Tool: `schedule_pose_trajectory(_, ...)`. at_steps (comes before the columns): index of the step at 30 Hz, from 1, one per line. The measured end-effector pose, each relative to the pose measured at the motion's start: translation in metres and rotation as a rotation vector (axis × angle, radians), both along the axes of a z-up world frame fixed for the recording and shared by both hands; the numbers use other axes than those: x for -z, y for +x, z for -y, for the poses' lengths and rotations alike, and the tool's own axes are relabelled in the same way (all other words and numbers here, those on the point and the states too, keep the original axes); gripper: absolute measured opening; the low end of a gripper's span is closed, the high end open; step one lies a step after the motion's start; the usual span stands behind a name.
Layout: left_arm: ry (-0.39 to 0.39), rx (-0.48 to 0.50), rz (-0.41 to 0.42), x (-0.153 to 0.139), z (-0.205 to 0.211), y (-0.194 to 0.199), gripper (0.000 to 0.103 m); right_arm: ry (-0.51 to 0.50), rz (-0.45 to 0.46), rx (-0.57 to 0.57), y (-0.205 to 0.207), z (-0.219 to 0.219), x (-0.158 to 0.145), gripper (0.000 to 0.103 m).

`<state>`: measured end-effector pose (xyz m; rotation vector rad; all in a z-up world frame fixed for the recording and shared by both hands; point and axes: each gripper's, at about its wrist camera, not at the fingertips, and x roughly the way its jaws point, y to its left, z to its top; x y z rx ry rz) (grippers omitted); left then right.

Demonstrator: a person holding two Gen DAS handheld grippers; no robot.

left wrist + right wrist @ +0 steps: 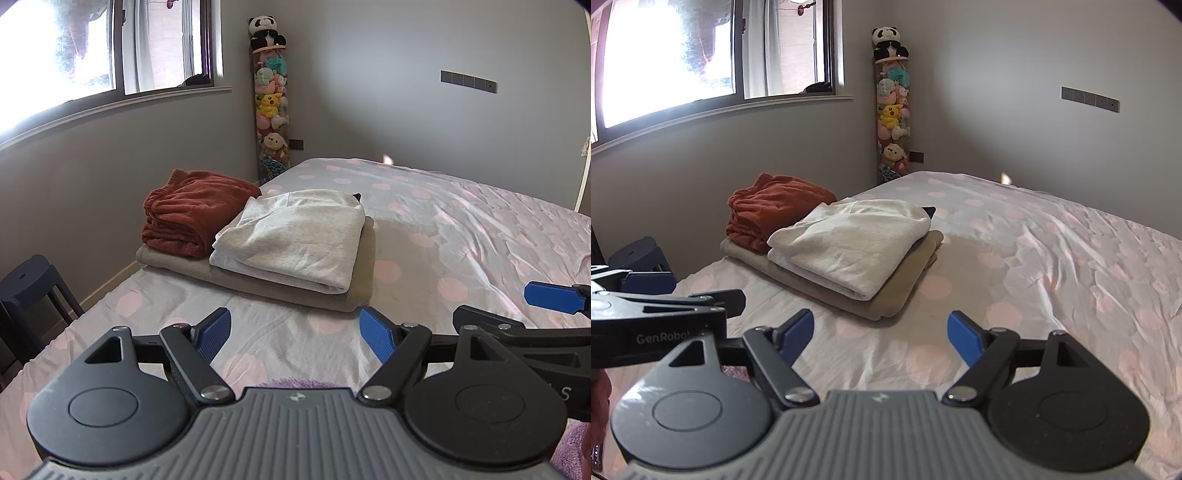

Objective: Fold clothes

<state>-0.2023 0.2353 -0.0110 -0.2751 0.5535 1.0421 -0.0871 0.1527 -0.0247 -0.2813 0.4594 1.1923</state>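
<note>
- While both grippers hover over the bed (461, 229), your left gripper (295, 334) and right gripper (879, 332) gape wide, holding nothing.
- Folded stack sits ahead and slightly left: white garment (295, 236) on a beige one (258, 286), rust garment (192, 210) beside it.
- Left gripper looks nearer.
- White garment's long axis runs near-right to far-left, folded edge toward you.

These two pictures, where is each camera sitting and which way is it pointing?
Left wrist view: sits on the left tool, facing along the bed at the folded clothes; its open blue fingers show, the right tool at the right edge.
Right wrist view: sits on the right tool, facing the same way; its open fingers show, the left tool at the left edge.
Shared: clothes pile, window, toy column.
</note>
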Motion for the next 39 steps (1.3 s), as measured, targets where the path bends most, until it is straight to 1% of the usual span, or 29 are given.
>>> schedule_pose_trajectory(39, -0.008, 0.0, -0.007, 0.0037, 0.005, -0.0028, 0.074, -0.019, 0.003, 0.006, -0.0043, 0.0034, 0.003, 0.082)
